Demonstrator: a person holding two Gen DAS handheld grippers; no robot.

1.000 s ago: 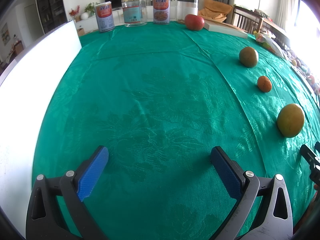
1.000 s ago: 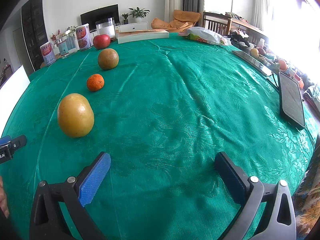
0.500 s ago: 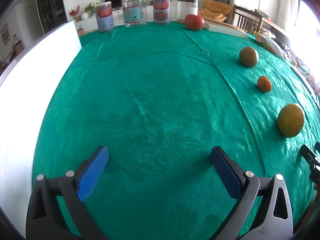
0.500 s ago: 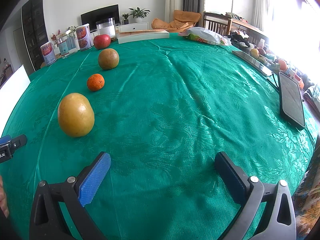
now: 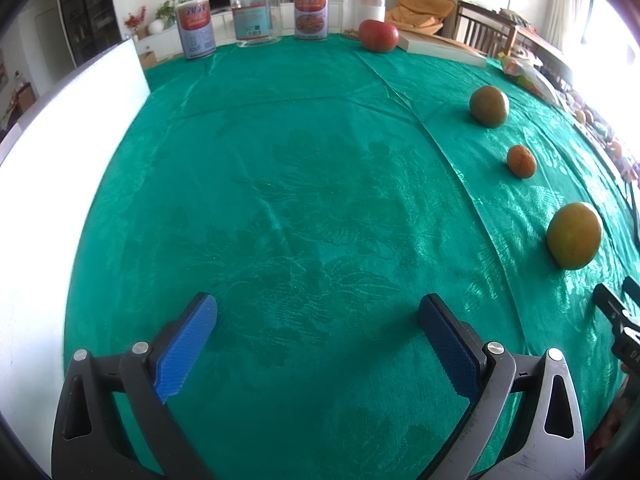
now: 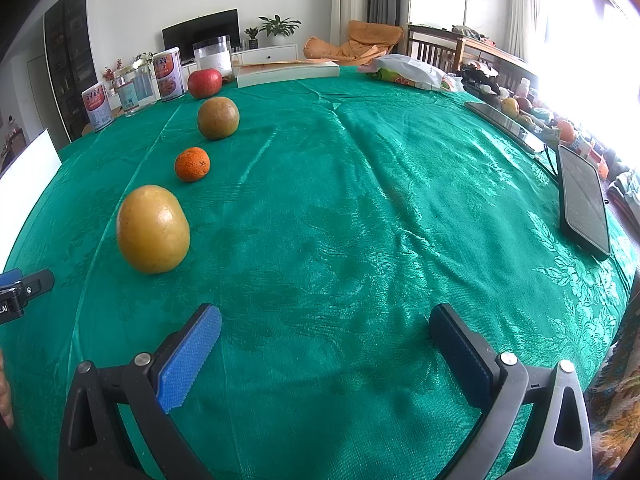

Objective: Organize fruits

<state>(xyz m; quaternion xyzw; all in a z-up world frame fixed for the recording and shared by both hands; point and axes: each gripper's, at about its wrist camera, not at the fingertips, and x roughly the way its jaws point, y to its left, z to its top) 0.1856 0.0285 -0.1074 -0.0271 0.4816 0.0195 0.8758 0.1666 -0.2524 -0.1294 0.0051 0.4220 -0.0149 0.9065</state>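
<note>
Waited at the outset: left hand-held gripper (image 5: 318,312) and right hand-held gripper (image 6: 326,322) spread wide, empty. Fruits, yellow fruit (image 6: 153,229) nearest, lined across the bench (image 6: 360,200). Probably needed reaching there first.

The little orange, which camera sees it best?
The right wrist view. There the little orange is brightly lit, so its bumpy skin and colour show clearly. In the left wrist view the same orange sits far off near the right edge, shaded and dull.
</note>
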